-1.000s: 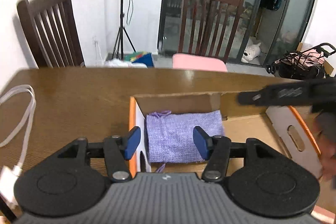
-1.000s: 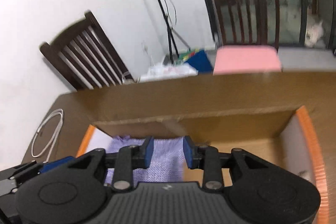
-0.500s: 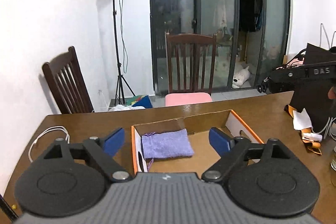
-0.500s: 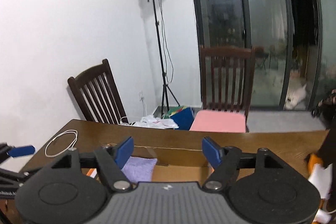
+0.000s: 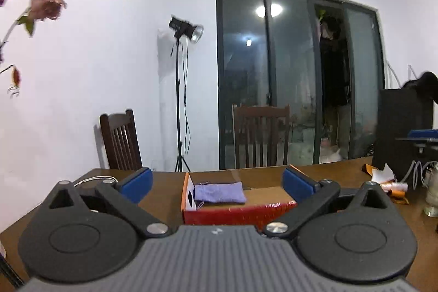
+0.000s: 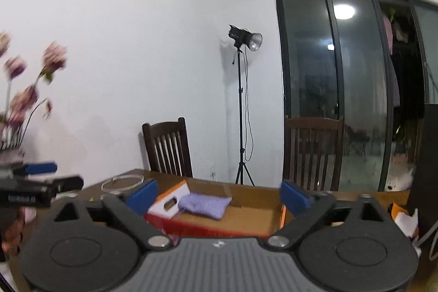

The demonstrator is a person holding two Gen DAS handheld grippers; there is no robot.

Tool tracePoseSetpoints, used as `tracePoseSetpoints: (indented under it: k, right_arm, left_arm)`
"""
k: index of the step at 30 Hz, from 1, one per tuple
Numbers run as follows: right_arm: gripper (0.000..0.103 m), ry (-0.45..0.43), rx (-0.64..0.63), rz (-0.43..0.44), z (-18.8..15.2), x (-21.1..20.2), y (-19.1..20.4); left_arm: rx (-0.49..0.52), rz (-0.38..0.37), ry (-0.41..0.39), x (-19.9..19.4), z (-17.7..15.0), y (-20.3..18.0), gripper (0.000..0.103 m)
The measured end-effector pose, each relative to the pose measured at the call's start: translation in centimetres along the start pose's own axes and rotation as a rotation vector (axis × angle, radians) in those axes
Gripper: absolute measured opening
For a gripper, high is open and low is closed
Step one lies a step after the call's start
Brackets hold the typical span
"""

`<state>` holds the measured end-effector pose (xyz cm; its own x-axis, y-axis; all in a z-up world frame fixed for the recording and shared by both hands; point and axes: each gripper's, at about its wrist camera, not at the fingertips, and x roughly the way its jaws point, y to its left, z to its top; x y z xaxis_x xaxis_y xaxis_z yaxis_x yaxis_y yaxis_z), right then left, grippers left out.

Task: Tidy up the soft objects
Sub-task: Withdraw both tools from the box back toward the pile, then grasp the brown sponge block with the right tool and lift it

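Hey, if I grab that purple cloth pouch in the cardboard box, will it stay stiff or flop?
The purple pouch looks like loose woven fabric lying flat, so it will probably droop. It seems thin, so likely light. Its drawstring hangs loose and may snag.

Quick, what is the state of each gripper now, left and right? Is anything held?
Left gripper: jaws opening wide, holding nothing; the purple pouch lies in the box.
Right gripper: jaws opening wide, holding nothing.
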<state>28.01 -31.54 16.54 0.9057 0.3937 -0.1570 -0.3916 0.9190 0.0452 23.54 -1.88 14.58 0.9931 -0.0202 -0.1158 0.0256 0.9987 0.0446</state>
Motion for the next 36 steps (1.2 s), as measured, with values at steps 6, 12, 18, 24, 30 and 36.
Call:
tracePoseSetpoints:
  k: [6,12,18,24,30,36]
  right_arm:
    - [0.103,0.074,-0.055,-0.075,-8.8,-2.3,2.3]
    - [0.101,0.256,0.045,0.028,-14.0,-2.2,2.3]
    - [0.093,0.252,0.062,0.008,-13.9,0.0,1.4]
    - [0.084,0.259,0.094,-0.077,-13.0,3.6,-1.0]
    - [0.077,0.305,0.14,-0.085,-11.9,9.4,-3.6]
    - [0.056,0.364,0.181,-0.117,-11.9,15.4,-5.1]
  left_arm:
    - [0.022,0.066,0.055,-3.3,-5.6,-1.7,0.103]
    - [0.002,0.013,0.177,-2.2,-8.0,-3.5,0.103]
    - [-0.061,-0.062,0.228,2.7,-8.3,-5.5,0.103]
    - [-0.009,-0.11,0.202,6.0,-7.9,-7.3,0.103]
    - [-0.016,-0.164,0.283,12.8,-4.8,-7.6,0.103]
    - [-0.114,-0.151,0.336,16.2,-4.5,-6.1,0.103]
